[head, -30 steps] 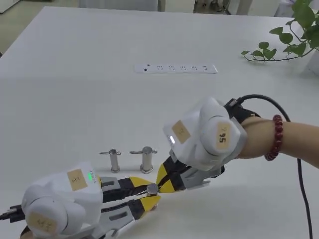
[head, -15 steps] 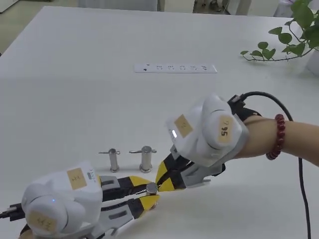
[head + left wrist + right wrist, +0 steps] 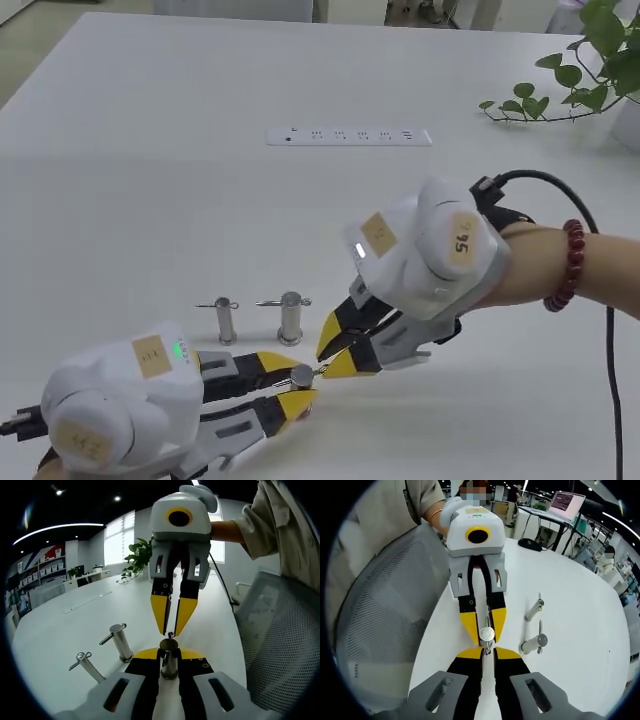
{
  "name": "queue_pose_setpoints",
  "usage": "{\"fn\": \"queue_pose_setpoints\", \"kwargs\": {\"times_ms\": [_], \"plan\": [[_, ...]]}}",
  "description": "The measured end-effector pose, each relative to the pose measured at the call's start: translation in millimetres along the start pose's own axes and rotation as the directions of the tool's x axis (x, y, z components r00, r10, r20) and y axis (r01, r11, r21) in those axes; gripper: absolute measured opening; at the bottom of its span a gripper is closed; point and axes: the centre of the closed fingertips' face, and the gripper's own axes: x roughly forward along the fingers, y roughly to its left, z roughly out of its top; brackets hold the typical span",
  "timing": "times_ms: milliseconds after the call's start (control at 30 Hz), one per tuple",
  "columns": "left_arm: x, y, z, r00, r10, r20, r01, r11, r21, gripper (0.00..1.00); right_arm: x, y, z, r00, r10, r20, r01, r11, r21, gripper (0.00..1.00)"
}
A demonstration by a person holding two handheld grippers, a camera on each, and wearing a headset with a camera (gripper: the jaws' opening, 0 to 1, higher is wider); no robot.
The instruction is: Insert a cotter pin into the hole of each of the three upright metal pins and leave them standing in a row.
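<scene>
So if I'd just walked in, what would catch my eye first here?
Two white hand-held grippers with yellow-tipped jaws meet nose to nose low in the head view. The left gripper clamps a short silver metal pin, and the right gripper holds a thin cotter pin at its top. Just behind them stand two more silver pins, each with a cotter pin through it.

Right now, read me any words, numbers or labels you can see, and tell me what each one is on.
"56", tilted, maybe 95: tan sticker on the right gripper.
Other tan stickers on it and on the left gripper: too blurred to read.
Power strip markings: too small to read.
</scene>
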Motion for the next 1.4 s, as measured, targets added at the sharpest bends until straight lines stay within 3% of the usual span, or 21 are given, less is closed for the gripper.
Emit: {"fn": "queue_pose_setpoints", "kwargs": {"times_ms": [433, 1400], "plan": [[-0.2, -0.6, -0.5, 1.0, -0.003, -0.001, 0.003, 1.0, 0.003, 0.11, 0.7, 2.5, -4.3, 0.9999, 0.013, -0.002, -0.013, 1.0, 0.017, 0.07], [-0.5, -0.4, -0.5, 1.0, -0.001, 0.0, 0.001, 1.0, 0.008, 0.11, 2.0, 3.6, 3.9, 0.9998, 0.007, 0.019, -0.007, 1.0, 0.002, 0.05]]}}
